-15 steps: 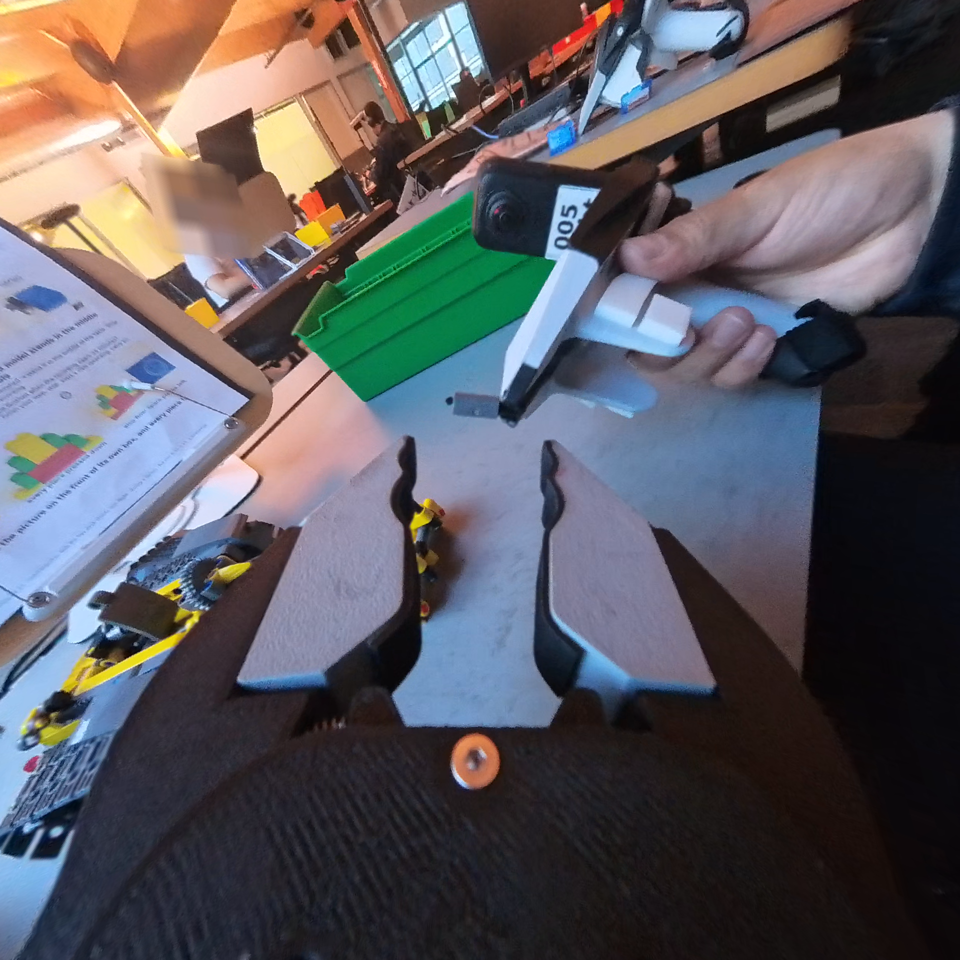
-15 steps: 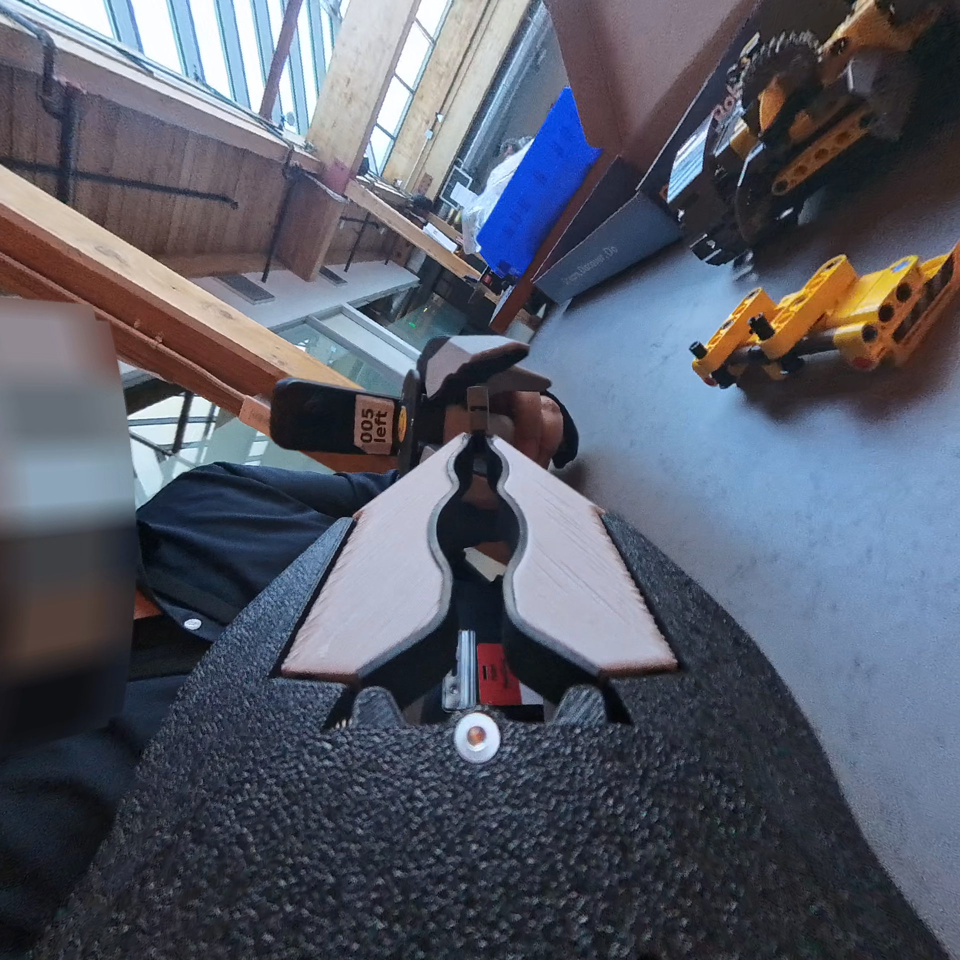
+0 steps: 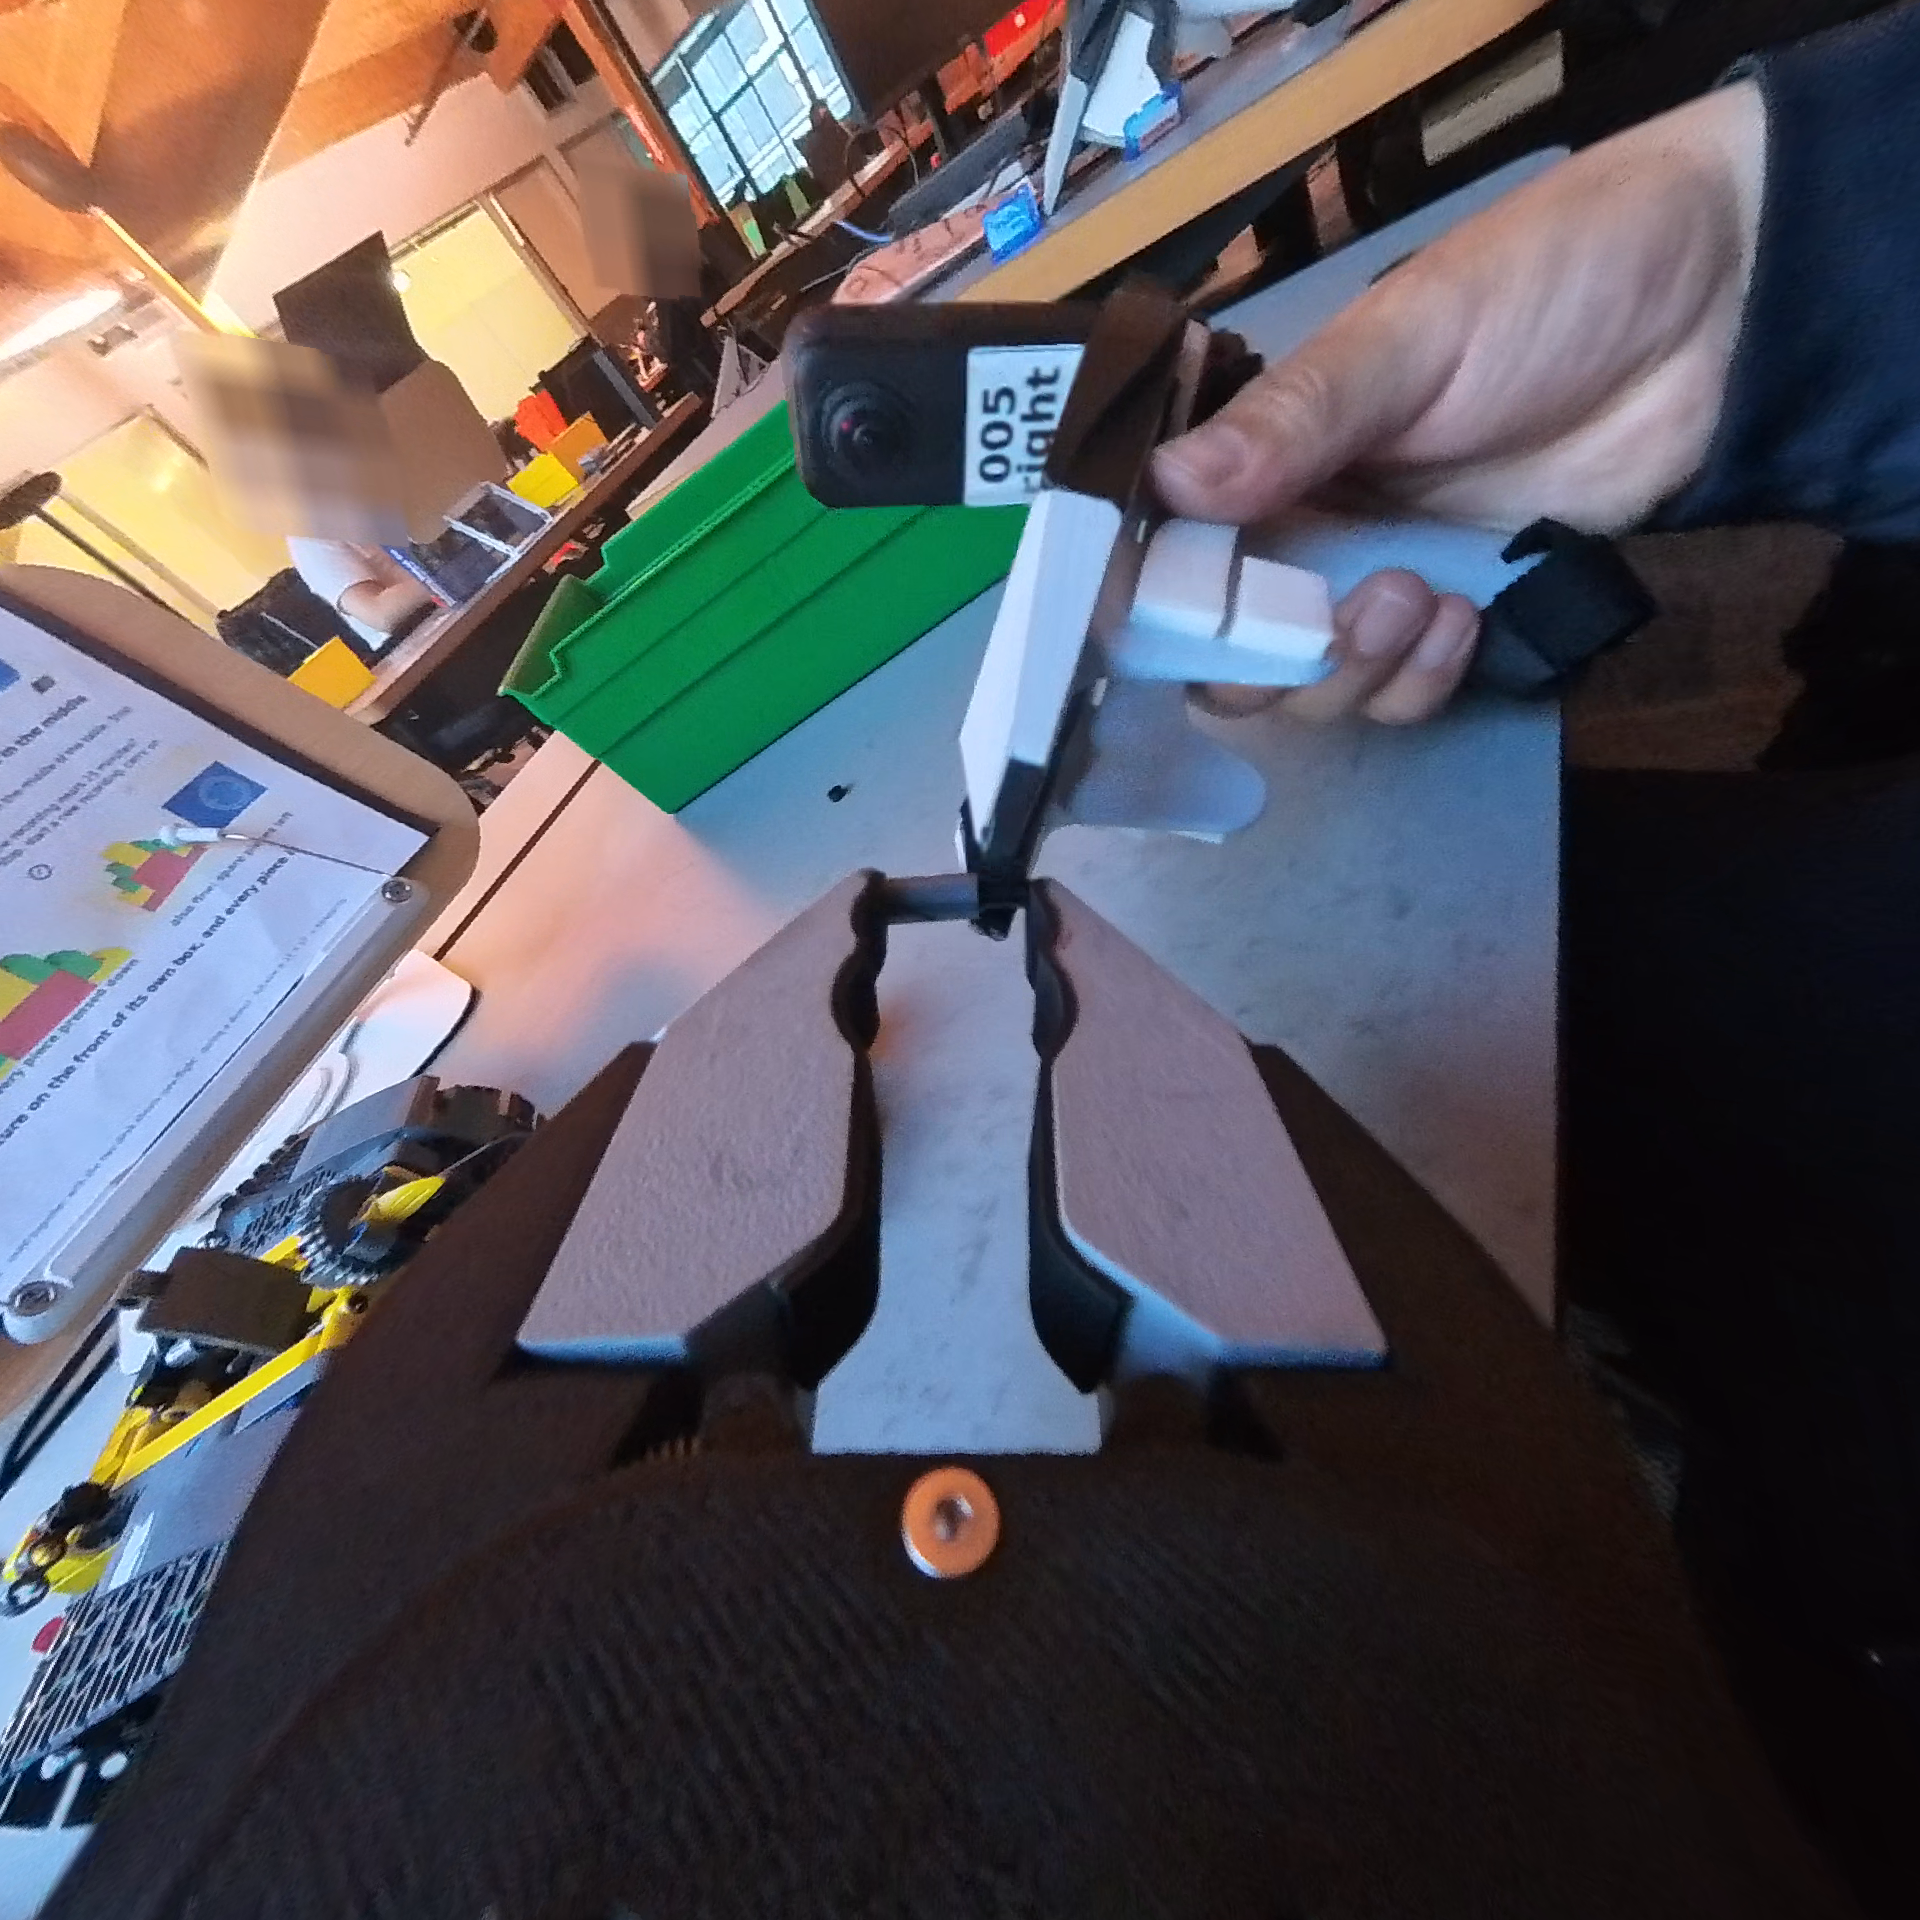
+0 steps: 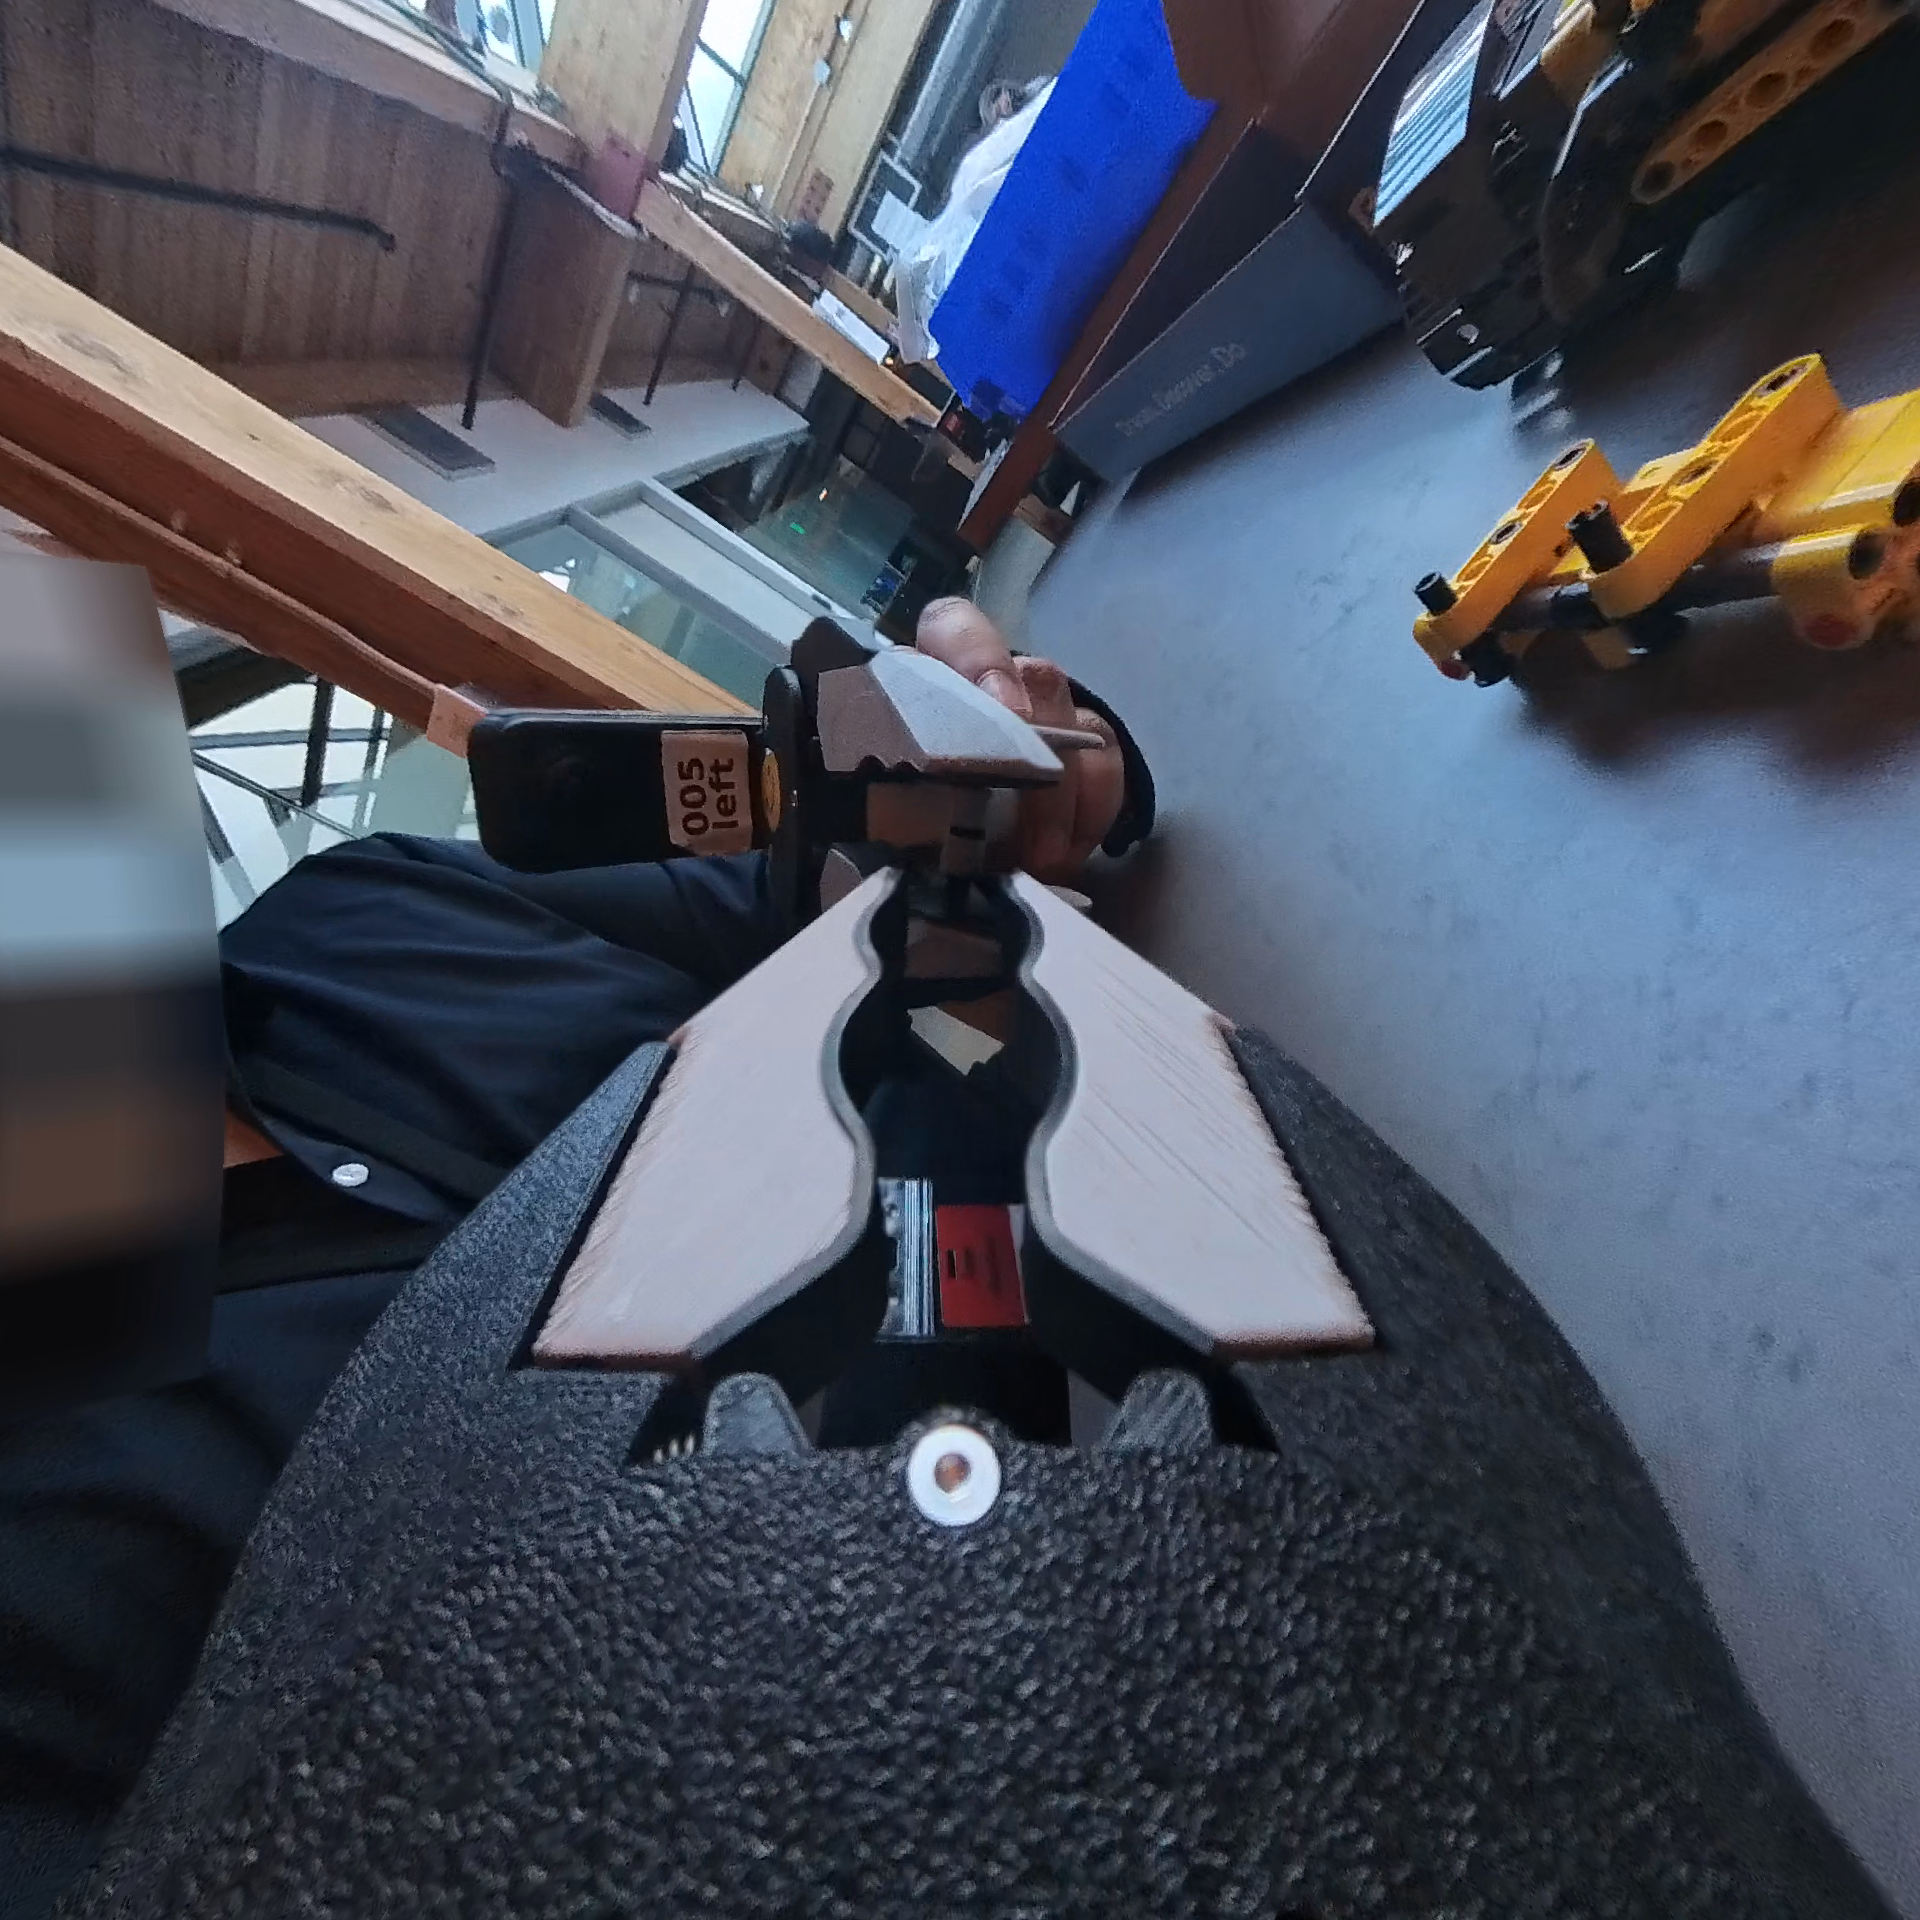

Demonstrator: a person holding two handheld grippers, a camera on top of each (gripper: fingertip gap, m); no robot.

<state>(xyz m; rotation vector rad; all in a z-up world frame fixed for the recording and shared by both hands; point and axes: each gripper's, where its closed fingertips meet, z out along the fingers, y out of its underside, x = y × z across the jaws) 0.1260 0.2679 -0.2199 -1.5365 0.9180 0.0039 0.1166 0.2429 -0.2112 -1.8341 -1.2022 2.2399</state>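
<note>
The right gripper (image 3: 992, 904) clamps a small grey piece (image 3: 930, 900) between the parted left gripper (image 3: 954, 909), above the desk (image 3: 1351, 935).

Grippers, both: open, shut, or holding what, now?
Left gripper: jaws apart, flanking small grey plastic piece; grip cannot be told.
Right gripper: shut on the same piece.

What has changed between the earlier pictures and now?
The right gripper has moved to the left gripper, bringing its small grey piece between the left gripper's fingertips. The left gripper has narrowed but still looks open. The right gripper still grips the piece; the green bin and yellow assembly stay put.
</note>
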